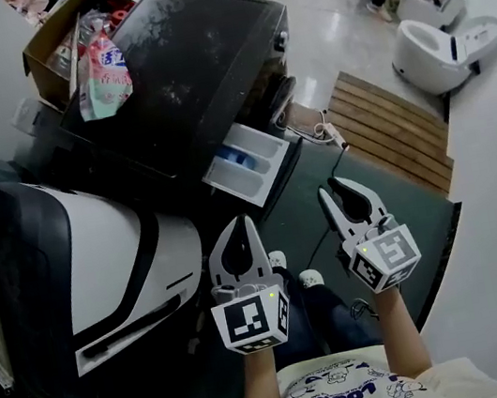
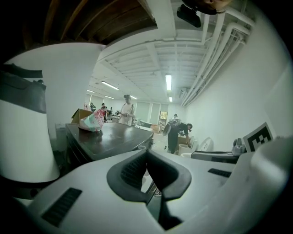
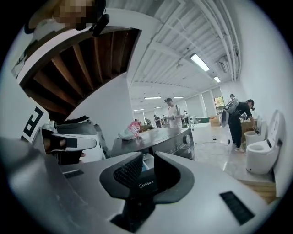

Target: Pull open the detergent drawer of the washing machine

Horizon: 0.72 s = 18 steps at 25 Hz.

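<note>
Detergent drawer (image 1: 246,160) sits pulled out from the washing machine (image 1: 179,72) front, with both grippers held clear of it. Left gripper (image 1: 244,221) clenched on nothing; right gripper (image 1: 333,190) released, its jaws slightly apart and empty.

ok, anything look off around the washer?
Drawer stands pulled out of the washer front, as the task wants. A pink bag lies on the washer's top. No spill or damage shows.

White, black-lined left tool (image 1: 240,225) and right tool (image 1: 332,188) bear marker cubes (image 1: 251,321); cream printed shirt (image 1: 345,397).
</note>
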{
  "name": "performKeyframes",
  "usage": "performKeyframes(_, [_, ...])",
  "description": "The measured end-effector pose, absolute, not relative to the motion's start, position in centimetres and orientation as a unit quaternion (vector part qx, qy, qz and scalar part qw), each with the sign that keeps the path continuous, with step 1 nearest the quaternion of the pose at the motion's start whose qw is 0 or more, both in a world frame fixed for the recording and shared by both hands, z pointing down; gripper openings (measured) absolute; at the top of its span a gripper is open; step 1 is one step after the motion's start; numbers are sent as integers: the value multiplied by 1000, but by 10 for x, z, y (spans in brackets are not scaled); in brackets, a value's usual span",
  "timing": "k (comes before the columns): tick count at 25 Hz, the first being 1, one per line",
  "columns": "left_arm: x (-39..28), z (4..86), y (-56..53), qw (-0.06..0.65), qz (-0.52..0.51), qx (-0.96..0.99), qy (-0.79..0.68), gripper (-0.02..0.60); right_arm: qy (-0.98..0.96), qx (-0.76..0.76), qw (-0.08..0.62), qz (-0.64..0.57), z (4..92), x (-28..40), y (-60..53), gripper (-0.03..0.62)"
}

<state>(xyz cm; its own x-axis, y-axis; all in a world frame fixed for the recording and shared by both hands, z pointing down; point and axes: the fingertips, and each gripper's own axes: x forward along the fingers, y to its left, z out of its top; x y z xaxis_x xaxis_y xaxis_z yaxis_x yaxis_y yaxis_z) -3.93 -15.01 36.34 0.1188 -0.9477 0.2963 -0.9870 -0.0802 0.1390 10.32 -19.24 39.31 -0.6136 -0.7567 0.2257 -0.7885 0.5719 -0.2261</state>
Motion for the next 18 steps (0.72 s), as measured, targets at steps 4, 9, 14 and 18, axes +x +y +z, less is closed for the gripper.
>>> performKeyframes(4, [-38, 339, -149, 142, 49, 732, -665, 15, -883, 449, 41, 132, 358, 107, -187, 35])
performKeyframes(9, [-34, 318, -145, 133, 37, 731, -668, 15, -885, 451, 30, 108, 325, 106, -181, 14])
performKeyframes(14, [-32, 299, -146, 122, 28, 731, -670, 15, -888, 447, 21, 107, 316, 107, -182, 14])
performKeyframes(18, [-34, 289, -145, 114, 23, 730, -673, 14, -890, 444, 21, 100, 309, 105, -180, 14])
